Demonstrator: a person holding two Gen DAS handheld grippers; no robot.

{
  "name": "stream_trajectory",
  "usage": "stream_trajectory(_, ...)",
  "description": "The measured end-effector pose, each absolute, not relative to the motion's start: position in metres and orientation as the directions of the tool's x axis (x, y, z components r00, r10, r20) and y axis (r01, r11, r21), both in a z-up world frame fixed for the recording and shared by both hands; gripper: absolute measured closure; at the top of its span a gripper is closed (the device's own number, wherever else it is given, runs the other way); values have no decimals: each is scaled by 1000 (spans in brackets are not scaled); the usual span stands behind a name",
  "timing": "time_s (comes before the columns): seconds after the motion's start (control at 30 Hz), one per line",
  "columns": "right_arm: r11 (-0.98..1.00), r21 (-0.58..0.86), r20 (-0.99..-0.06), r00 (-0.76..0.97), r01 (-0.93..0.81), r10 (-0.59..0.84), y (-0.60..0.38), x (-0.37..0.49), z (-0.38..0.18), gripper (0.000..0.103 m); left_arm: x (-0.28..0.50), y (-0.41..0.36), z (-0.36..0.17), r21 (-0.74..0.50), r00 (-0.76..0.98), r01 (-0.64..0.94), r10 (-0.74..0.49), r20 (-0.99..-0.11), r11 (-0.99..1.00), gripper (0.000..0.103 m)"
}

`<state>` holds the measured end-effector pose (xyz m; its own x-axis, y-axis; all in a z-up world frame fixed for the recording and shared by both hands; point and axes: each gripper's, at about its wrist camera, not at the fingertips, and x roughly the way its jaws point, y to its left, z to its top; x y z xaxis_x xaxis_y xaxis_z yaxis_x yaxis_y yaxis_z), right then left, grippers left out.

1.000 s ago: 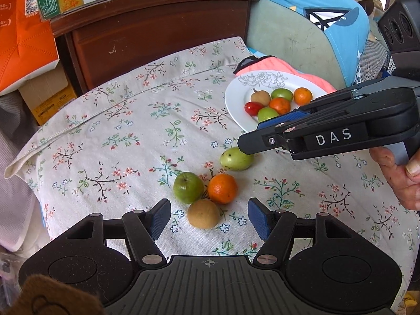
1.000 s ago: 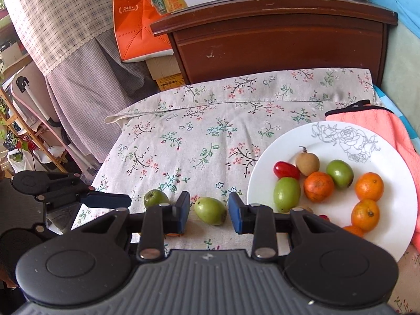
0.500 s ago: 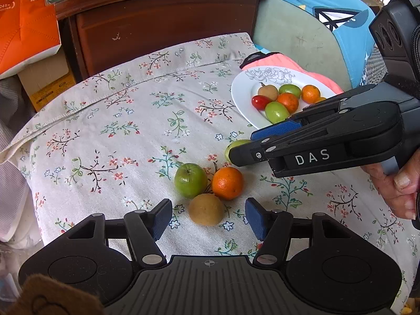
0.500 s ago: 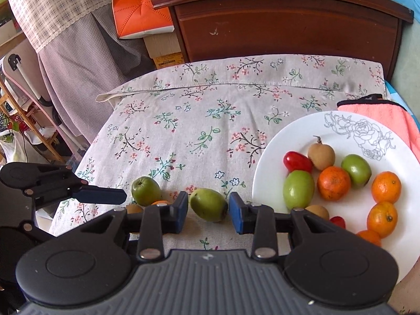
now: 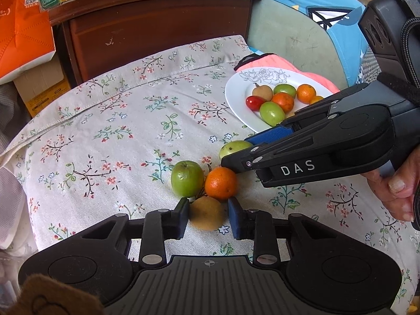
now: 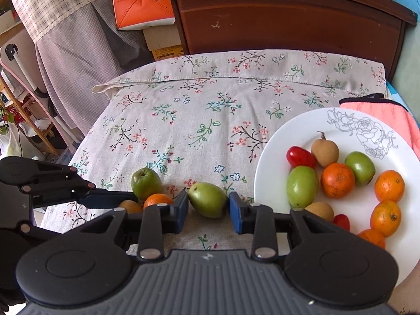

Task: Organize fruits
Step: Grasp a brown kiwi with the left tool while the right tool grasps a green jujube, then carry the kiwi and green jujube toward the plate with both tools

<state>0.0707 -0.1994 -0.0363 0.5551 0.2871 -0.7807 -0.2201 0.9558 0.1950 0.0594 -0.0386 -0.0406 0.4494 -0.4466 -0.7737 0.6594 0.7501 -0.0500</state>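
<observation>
On the flowered cloth [image 5: 110, 120] lie a brown round fruit [image 5: 207, 214], a green apple-like fruit [image 5: 187, 178] and an orange [image 5: 220, 183], all touching. My left gripper [image 5: 208, 216] has its jaws closing, and its blue pads press on the brown fruit from both sides. A green oval fruit [image 6: 208, 203] sits just left of the white plate [image 6: 288, 136]. My right gripper [image 6: 208, 208] has its jaws closing on that fruit, pads against it. Both fruits still rest on the cloth. Several oranges, green fruits, brown fruits and red tomatoes lie on the plate.
A dark wooden headboard [image 5: 157, 26] stands behind the cloth, with an orange bag [image 5: 23, 26] to its left. A pink cloth [image 6: 380, 115] lies under the plate's far edge. A person's hand [image 5: 396, 191] holds the right gripper. A wooden rack [image 6: 29, 131] stands at the left.
My left jaws have closed in from wide apart onto the brown fruit. The right gripper has sunk a little, with the green oval fruit staying between its pads.
</observation>
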Motion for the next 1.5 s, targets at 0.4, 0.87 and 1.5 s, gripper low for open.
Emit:
stream_trajectory(0.4,954,179,-769,571,-241,288,-197,66,-28,70,55,-39,-33,-64,433,666,-455,-778,743,77)
stream_trajectory(0.87,957,175,-742,607,-233,284,-206,62,-15,70,59,-39,-8,-71,467,653,-475,-746,754,77)
stream_trajectory(1.5,970,228,-589,782,-82,204,-277,53,48,70,73,-67,38,-124,547,617,-537,-642,777,77)
